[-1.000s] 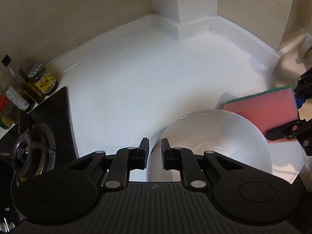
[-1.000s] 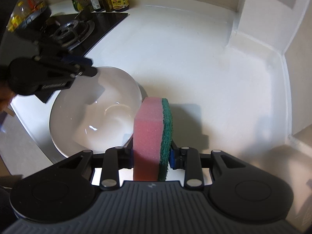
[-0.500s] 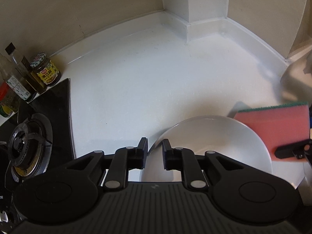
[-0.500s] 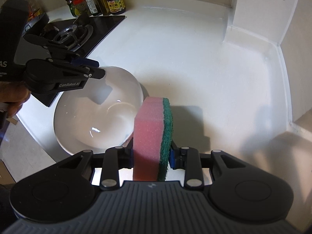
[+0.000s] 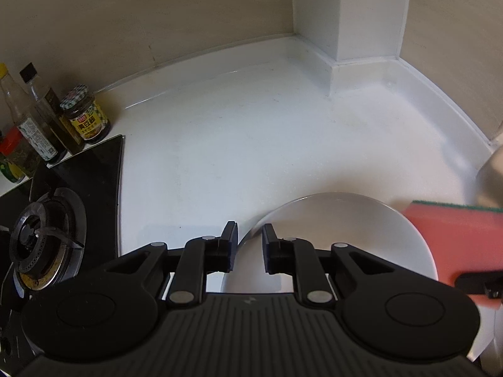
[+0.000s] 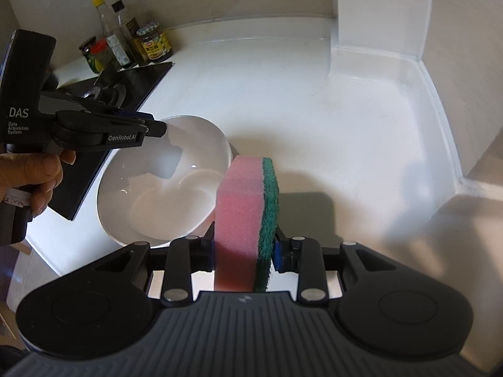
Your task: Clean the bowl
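Observation:
A white bowl (image 6: 163, 188) sits on the white counter near its front edge; it also shows in the left wrist view (image 5: 345, 235). My left gripper (image 5: 250, 238) has its fingers on either side of the bowl's left rim, narrowly apart; I cannot tell whether they pinch it. In the right wrist view the left gripper (image 6: 157, 128) reaches over the bowl's rim. My right gripper (image 6: 245, 251) is shut on a pink sponge with a green scouring side (image 6: 245, 207), held upright just right of the bowl. The sponge (image 5: 456, 238) shows at the right in the left wrist view.
A black gas hob (image 5: 56, 220) lies left of the bowl. Several bottles and jars (image 5: 47, 122) stand at the back left by the wall. A white column (image 5: 345, 15) rises at the back. The counter's front edge (image 6: 63, 270) is close to the bowl.
Both cameras have tilted up and pulled back a little, so more wall and bottles show. The bowl, sponge and both grips look unchanged.

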`<state>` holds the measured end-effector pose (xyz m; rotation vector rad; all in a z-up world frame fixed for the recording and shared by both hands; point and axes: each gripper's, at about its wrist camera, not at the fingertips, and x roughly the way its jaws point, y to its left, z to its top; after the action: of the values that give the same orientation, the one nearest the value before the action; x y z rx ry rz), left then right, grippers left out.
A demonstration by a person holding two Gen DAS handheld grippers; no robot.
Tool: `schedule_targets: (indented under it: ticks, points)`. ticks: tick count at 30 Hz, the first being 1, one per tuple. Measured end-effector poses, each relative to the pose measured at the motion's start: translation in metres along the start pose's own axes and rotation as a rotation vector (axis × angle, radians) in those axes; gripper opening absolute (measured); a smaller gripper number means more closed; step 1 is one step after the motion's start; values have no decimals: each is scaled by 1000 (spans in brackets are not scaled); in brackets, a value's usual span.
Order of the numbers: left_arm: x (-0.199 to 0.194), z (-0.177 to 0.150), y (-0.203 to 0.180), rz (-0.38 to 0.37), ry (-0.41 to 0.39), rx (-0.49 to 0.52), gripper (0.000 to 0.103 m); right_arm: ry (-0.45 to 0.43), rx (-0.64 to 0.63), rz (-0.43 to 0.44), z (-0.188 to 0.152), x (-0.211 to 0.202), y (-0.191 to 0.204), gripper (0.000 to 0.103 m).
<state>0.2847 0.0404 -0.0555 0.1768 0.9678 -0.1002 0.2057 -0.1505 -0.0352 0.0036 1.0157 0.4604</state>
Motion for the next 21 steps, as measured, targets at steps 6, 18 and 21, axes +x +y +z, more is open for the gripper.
schedule_targets:
  ticks: [6, 18, 21]
  points:
    - [-9, -10, 8, -23, 11, -71, 14, -73, 45, -94, -18, -4, -23, 28]
    - [-48, -19, 12, -61, -45, -128, 15, -138, 16, -233, -32, 23, -24, 28]
    - [-57, -23, 11, -64, -52, -126, 16, -119, 16, -236, -37, 26, -24, 28]
